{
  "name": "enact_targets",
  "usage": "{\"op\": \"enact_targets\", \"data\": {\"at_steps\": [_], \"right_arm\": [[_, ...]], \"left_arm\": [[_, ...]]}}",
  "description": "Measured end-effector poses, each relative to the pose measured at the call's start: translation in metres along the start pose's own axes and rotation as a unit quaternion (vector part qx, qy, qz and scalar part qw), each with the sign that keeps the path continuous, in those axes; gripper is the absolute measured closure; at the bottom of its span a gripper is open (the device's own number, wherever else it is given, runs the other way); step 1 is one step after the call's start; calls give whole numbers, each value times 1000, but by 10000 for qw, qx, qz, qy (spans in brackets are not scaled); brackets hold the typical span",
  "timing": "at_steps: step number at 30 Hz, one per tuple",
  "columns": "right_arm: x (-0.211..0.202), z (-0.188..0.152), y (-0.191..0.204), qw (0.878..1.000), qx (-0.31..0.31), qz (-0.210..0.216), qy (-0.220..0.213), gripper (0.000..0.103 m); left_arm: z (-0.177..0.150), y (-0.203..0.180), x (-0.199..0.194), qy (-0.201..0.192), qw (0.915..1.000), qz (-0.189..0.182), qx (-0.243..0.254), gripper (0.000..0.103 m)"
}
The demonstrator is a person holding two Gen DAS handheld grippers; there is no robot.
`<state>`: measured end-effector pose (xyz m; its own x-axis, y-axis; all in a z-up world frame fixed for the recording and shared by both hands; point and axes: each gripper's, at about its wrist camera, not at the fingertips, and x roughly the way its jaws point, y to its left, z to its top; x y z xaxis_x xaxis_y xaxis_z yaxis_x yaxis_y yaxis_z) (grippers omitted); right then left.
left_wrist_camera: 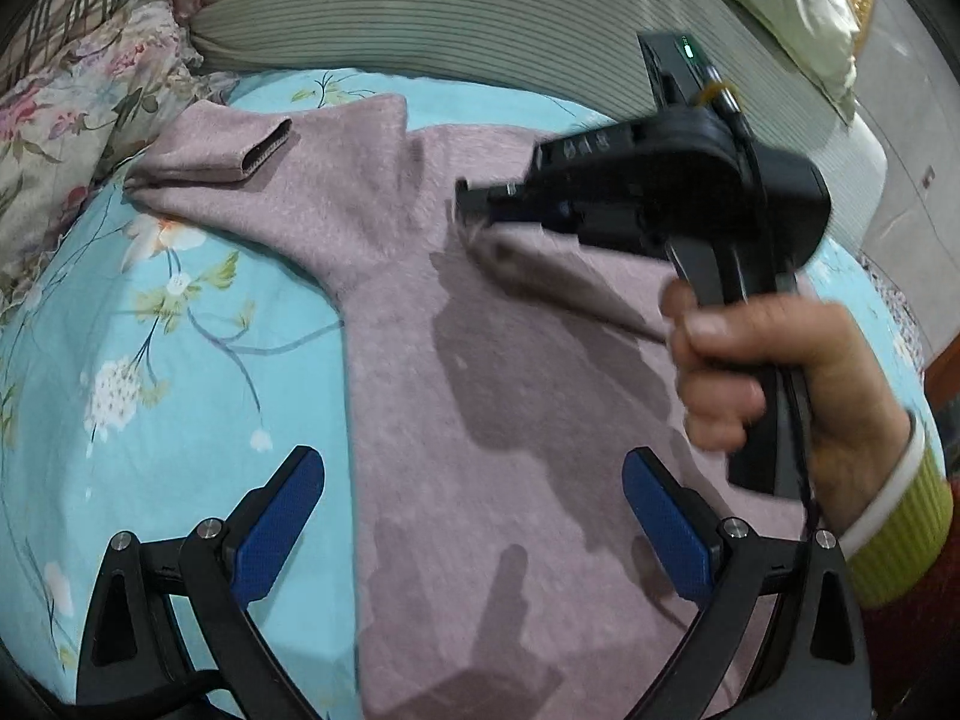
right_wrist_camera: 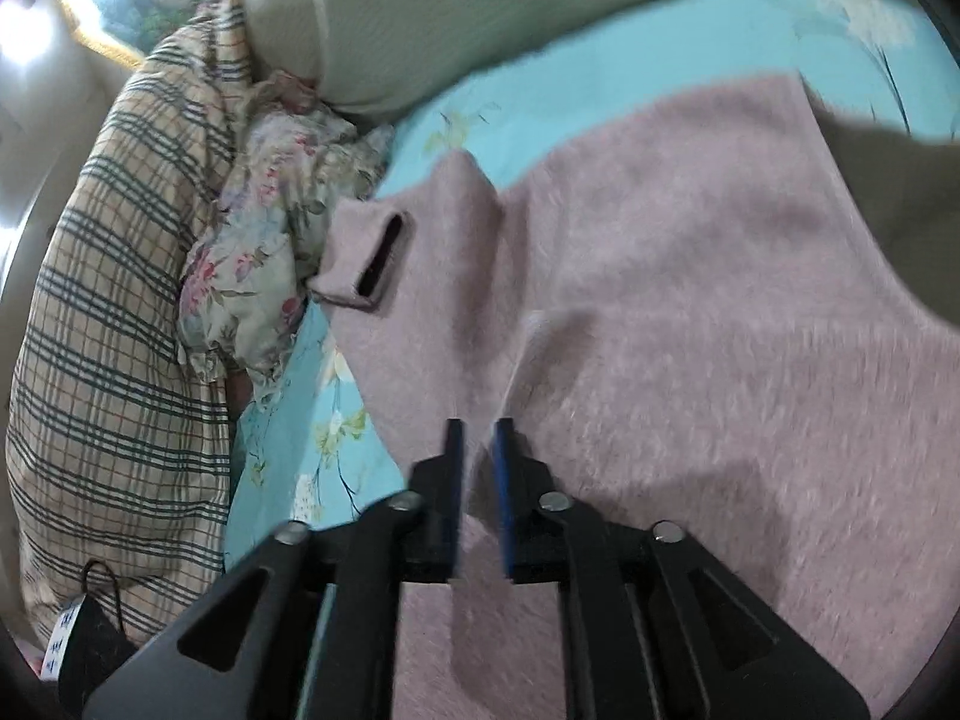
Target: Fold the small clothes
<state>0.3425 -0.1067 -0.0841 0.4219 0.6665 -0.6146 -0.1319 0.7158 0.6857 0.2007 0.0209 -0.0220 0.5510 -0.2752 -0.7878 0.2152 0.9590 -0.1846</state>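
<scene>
Lying on a floral turquoise bedsheet (left_wrist_camera: 180, 372), a mauve sweater (left_wrist_camera: 480, 396) sits below the left gripper (left_wrist_camera: 474, 510), jaws wide apart, and the right gripper (right_wrist_camera: 478, 462), jaws narrowly parted, empty.

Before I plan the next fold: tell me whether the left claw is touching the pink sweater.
Apart. The left wrist view shows the left claw wide open, its blue pads hovering clear above the pink sweater, nothing pinched between them.
</scene>
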Motion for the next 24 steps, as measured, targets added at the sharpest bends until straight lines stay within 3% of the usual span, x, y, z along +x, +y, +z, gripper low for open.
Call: {"op": "enact_targets", "data": {"at_steps": [1, 3, 11, 17, 18, 19, 20, 22, 24], "right_arm": [[-5, -2, -1, 10000, 48, 43, -48, 68], [-29, -8, 0, 9995, 9, 99, -295, 59], [-165, -58, -1, 9884, 82, -181, -1506, 59], [-236, -111, -23, 9760, 426, -504, -2075, 59], [-244, -118, -26, 9737, 475, -585, -2148, 59], [-252, -123, -30, 9713, 544, -662, -2219, 59], [-260, -127, -35, 9689, 606, -713, -2290, 59], [-274, -133, -43, 9643, 693, -827, -2419, 59], [-293, -140, -55, 9568, 744, -1095, -2589, 59]], "left_arm": [[6, 2, 6, 21, 10000, -17, -20, 3], [18, 7, 19, 76, 9998, -160, -85, 3], [81, 6, 88, 375, 9988, -325, -52, 7], [108, -3, 125, 569, 9971, -499, -86, 37], [111, -5, 130, 569, 9970, -525, -77, 51], [113, -6, 133, 565, 9970, -518, -51, 80], [114, -8, 138, 563, 9973, -470, -9, 96], [114, -9, 135, 420, 9986, -312, 33, 101], [113, -7, 118, 26, 10000, -35, 57, 101]]}}
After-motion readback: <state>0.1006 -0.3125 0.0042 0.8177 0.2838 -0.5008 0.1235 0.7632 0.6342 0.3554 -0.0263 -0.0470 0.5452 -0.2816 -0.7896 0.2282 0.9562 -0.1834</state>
